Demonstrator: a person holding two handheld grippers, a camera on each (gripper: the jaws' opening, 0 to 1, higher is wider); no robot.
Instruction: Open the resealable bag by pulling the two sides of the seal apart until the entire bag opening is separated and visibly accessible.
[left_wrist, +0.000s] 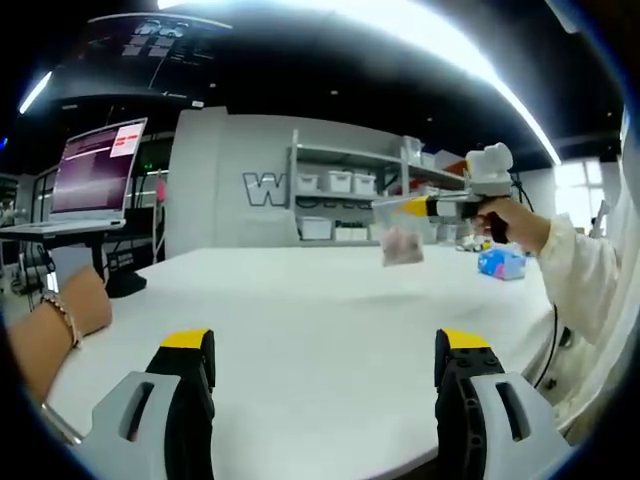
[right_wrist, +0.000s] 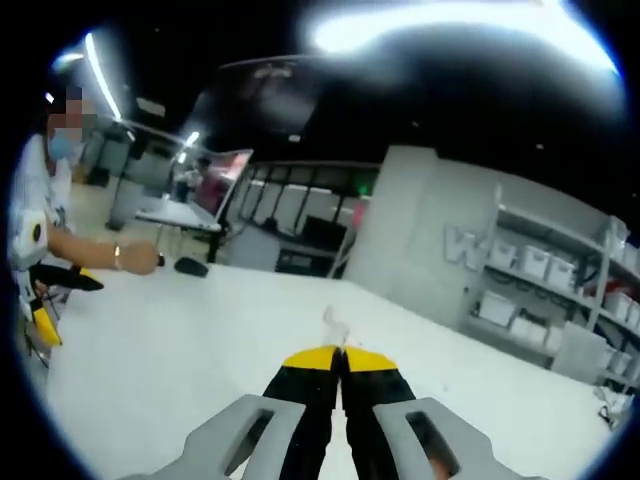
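White tabletop (left_wrist: 320, 320) takes up most of the left gripper view, with a grey wall and shelving full of white bins (left_wrist: 340, 195) behind it around 12 o'clock. Over at 10 o'clock there's a laptop (left_wrist: 95, 170) on a stand, screen lit up, and a bare forearm with a bracelet (left_wrist: 62, 318) rests on the tabletop edge at 9 o'clock.

Left tool (left_wrist: 325, 365) has its jaws spread wide, with nothing between them, just bare tabletop.

Right tool (left_wrist: 395, 208) shows at about 2 o'clock in that same view, gripped by a hand in a white sleeve, up above the tabletop. The resealable bag (left_wrist: 403, 245) hangs from its tip, off the surface, with something pinkish inside. A blue object (left_wrist: 500, 262) sits on the tabletop just past it.

From the right gripper view the jaws are pinched together, and a bit of clear plastic sticks out past the yellow tips.
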